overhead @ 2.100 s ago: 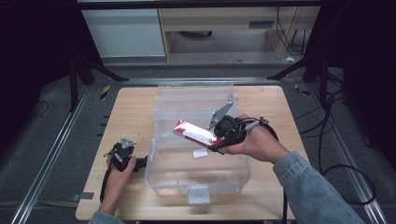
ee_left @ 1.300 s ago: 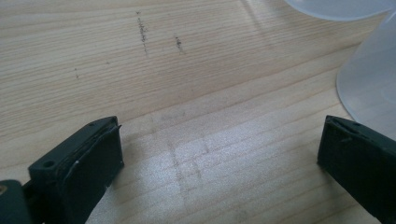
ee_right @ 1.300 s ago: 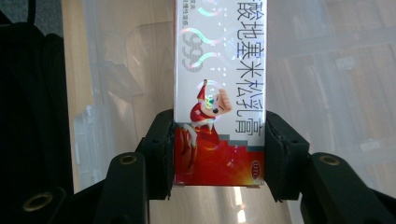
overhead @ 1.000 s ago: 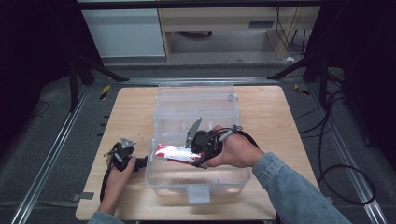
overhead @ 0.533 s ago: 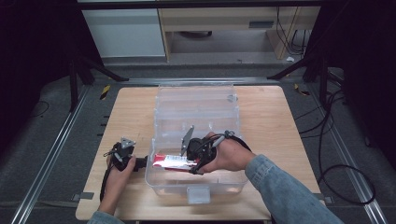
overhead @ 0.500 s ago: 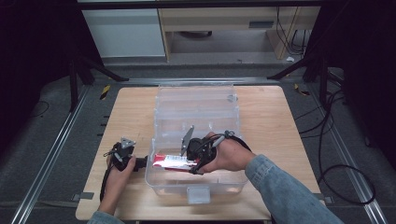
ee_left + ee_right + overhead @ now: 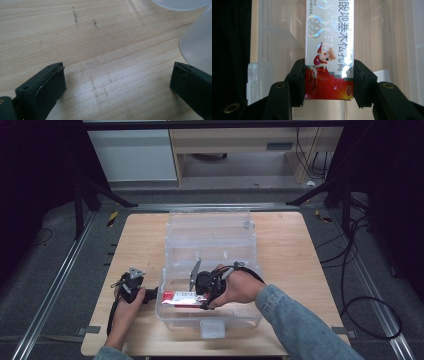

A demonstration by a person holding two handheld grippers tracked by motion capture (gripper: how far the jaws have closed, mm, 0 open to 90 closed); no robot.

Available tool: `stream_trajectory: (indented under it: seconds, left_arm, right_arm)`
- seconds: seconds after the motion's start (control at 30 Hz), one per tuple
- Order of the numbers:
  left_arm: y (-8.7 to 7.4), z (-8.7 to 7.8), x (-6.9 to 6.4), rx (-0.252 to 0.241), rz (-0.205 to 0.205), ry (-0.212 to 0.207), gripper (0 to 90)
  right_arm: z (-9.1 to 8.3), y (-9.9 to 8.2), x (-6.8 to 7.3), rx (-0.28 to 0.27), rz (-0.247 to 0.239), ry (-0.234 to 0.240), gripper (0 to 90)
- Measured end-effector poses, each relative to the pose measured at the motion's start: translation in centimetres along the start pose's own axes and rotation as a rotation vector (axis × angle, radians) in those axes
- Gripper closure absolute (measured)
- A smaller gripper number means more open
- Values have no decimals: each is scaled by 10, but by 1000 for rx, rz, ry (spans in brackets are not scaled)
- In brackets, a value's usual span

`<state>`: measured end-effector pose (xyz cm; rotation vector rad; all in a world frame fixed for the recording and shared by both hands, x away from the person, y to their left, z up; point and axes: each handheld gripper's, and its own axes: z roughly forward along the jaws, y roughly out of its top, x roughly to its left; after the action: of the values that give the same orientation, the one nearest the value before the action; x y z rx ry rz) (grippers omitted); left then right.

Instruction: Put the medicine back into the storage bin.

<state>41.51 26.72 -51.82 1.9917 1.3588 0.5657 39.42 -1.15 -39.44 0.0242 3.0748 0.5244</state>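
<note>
In the high view, a clear plastic box (image 7: 210, 270) stands in the middle of the wooden counter (image 7: 295, 250), with its lid open toward the far side. The right gripper (image 7: 200, 292) is inside the box, in its near part, and it holds a red and white carton (image 7: 182, 298). The carton lies flat and low in the box, and its free end points to the left wall of the box. The right hand (image 7: 240, 287) and a denim sleeve (image 7: 300, 325) reach in from the near right corner of the box. The left gripper (image 7: 145, 295) rests on the counter just beside the left wall of the box, held by the left hand (image 7: 127, 297).

In the left gripper view, the two black jaws stand wide apart, and between them is only bare counter (image 7: 100, 50). A rounded corner of the box (image 7: 197, 50) is close to the jaw at the right edge.

In the right gripper view, the jaws press on both long sides of the carton (image 7: 329, 50), near its red end. The carton has a cartoon figure and printed characters. Behind the carton there are the clear walls of the box (image 7: 277, 37), and wood shows through them.
</note>
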Motion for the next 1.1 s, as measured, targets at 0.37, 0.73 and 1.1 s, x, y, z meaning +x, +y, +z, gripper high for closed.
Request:
stream_trajectory:
  seconds: [0.37, 0.73, 1.1]
  left_arm:
    - [0, 0, 0, 0, 0, 0, 0]
    - [0, 0, 0, 0, 0, 0, 0]
    - [0, 0, 0, 0, 0, 0, 0]
  right_arm:
    - [12, 5, -3, 16, -17, 14, 514]
    - [19, 5, -3, 9, -15, 20, 514]
    - [29, 4, -4, 27, -28, 24, 513]
